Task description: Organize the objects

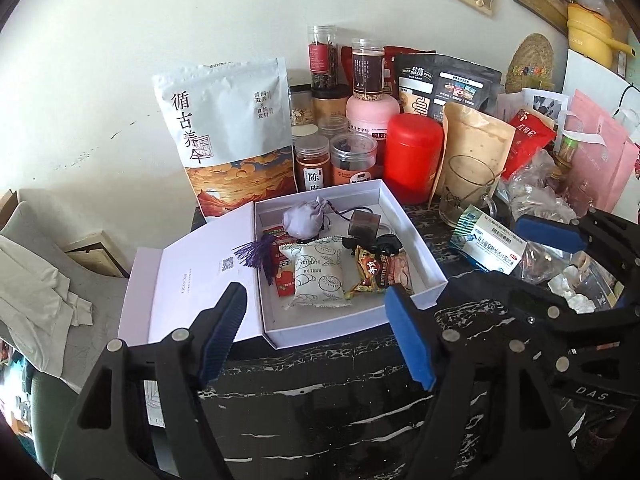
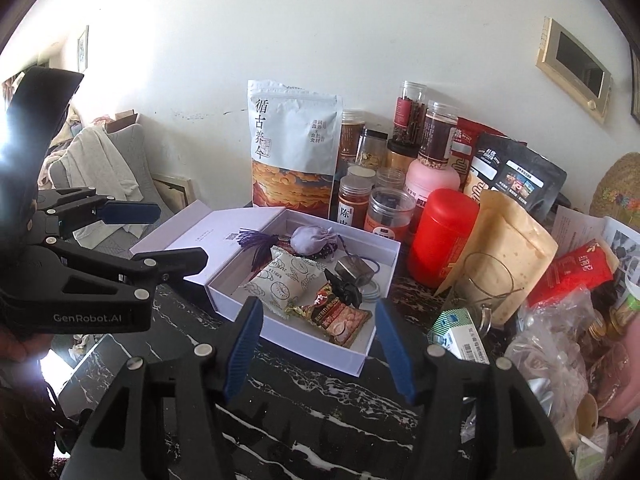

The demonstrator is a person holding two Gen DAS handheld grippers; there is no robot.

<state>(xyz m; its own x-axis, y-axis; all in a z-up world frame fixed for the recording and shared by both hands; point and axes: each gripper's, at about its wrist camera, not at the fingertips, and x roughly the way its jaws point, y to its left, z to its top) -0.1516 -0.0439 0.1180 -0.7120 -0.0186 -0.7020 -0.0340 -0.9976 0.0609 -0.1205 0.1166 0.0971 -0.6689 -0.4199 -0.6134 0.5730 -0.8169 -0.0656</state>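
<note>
Several small items filled a white rectangular cardboard box (image 1: pixel 420 256) with its hinged lid open, near the black marble table's (image 1: pixel 320 420) front edge: a lilac cloth pouch (image 1: pixel 300 222) and snack packets. Bare tabletop lay before it. Both the left gripper (image 1: pixel 316 332) and right gripper (image 2: pixel 316 348) stood apart, empty. "GenRobot.AI" marked one.

Framed wall panel (image 2: pixel 576 70) on white wall (image 1: pixel 160 20). Yellow pot (image 1: pixel 592 32) high at right, woven straw mat (image 1: pixel 530 62) below it. Grey chair (image 2: pixel 108 168) draped with pale cloth (image 1: pixel 36 280), picture frame (image 1: pixel 96 254) leaning behind.
</note>
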